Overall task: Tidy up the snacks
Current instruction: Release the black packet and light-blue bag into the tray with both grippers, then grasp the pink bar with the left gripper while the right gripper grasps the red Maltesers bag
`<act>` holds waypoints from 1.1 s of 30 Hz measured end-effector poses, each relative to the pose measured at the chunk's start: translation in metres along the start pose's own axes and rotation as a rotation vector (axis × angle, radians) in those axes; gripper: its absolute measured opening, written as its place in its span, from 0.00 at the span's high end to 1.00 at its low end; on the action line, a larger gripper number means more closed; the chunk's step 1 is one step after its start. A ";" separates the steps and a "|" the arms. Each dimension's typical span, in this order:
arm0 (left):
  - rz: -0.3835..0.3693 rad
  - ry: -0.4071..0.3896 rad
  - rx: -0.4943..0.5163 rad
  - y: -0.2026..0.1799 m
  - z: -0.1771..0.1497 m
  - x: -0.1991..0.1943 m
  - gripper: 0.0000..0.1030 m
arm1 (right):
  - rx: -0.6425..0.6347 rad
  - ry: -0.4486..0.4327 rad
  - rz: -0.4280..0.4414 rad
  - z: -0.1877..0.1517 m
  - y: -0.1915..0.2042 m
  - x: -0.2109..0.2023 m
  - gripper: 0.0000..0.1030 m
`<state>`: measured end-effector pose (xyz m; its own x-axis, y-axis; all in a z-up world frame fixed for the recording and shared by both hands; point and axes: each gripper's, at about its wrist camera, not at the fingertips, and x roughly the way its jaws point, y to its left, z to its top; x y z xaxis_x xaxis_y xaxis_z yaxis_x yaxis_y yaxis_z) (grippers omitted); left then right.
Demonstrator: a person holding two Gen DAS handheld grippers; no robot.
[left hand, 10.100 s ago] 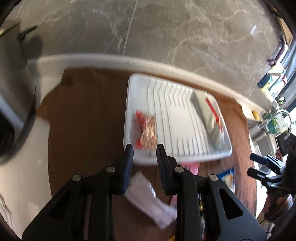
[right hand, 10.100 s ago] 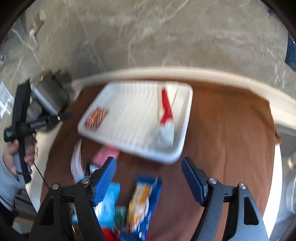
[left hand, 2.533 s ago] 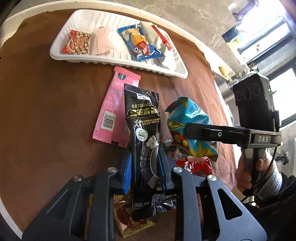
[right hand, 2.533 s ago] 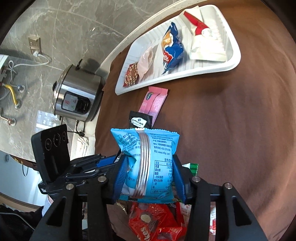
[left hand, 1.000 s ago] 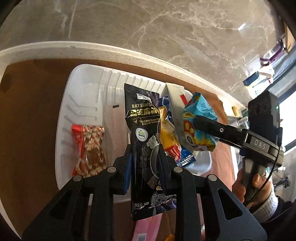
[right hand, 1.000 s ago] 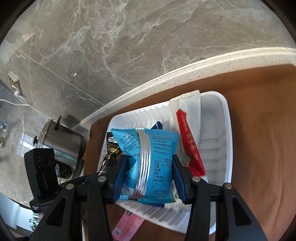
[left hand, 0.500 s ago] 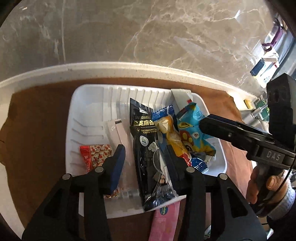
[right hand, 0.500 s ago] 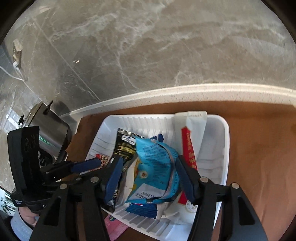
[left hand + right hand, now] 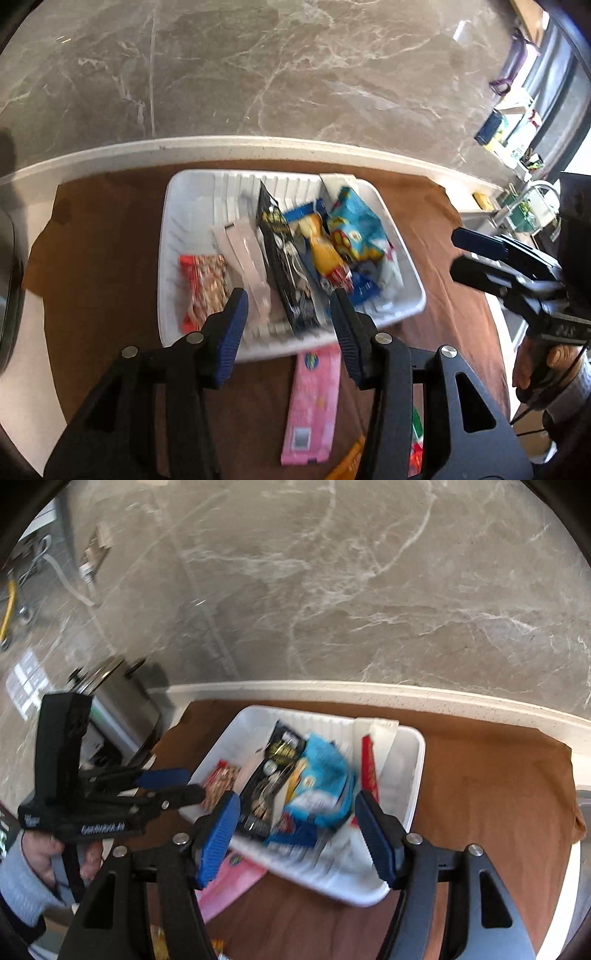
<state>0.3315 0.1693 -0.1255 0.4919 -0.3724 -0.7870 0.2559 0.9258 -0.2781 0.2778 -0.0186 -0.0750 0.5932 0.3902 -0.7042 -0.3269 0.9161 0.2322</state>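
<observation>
A white ribbed tray (image 9: 184, 221) on the brown mat holds several snack packs: a red one (image 9: 205, 280), a pale pink one (image 9: 247, 254), a black sesame pack (image 9: 286, 258), a blue-and-yellow pack (image 9: 321, 243) and a light blue pack (image 9: 356, 230). My left gripper (image 9: 288, 314) is open and empty just in front of the tray. My right gripper (image 9: 295, 812) is open and empty above the tray's near edge (image 9: 332, 886), with the light blue pack (image 9: 321, 779) and black pack (image 9: 273, 775) lying beyond it.
A pink pack (image 9: 314, 398) lies on the mat in front of the tray, with more wrappers at the bottom edge. A steel cooker (image 9: 118, 709) stands at the left. A marble wall rises behind the white counter rim (image 9: 258, 142).
Both grippers have let go of their packs, the black one and the light blue one, which now lie in the tray. Both grippers have opened wide and pulled back from the tray.
</observation>
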 end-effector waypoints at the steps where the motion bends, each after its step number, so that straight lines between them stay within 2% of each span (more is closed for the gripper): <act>1: -0.003 0.006 0.004 -0.001 -0.004 -0.002 0.57 | -0.018 0.012 0.011 -0.007 0.006 -0.004 0.34; 6: -0.020 0.058 0.035 -0.009 -0.033 -0.007 0.57 | -0.135 0.127 0.100 -0.050 0.035 -0.018 0.30; 11: -0.028 0.136 0.055 -0.014 -0.064 0.000 0.57 | -0.267 0.304 0.209 -0.100 0.066 -0.020 0.29; 16: -0.028 0.173 0.056 -0.014 -0.083 0.004 0.57 | -0.408 0.407 0.229 -0.141 0.093 -0.021 0.29; 19: -0.029 0.181 0.058 -0.013 -0.089 0.007 0.57 | -0.465 0.428 0.205 -0.154 0.102 -0.017 0.29; 28: -0.031 0.222 0.092 -0.016 -0.092 0.025 0.56 | -0.472 0.470 0.180 -0.170 0.105 0.000 0.29; 31: -0.030 0.229 0.103 -0.019 -0.092 0.033 0.55 | -0.471 0.493 0.168 -0.174 0.108 0.009 0.40; 33: -0.024 0.236 0.117 -0.021 -0.090 0.038 0.54 | -0.462 0.497 0.167 -0.175 0.109 0.010 0.44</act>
<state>0.2696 0.1419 -0.1994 0.2802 -0.3561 -0.8915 0.3663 0.8980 -0.2436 0.1196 0.0688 -0.1745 0.1372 0.3333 -0.9328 -0.7292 0.6714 0.1327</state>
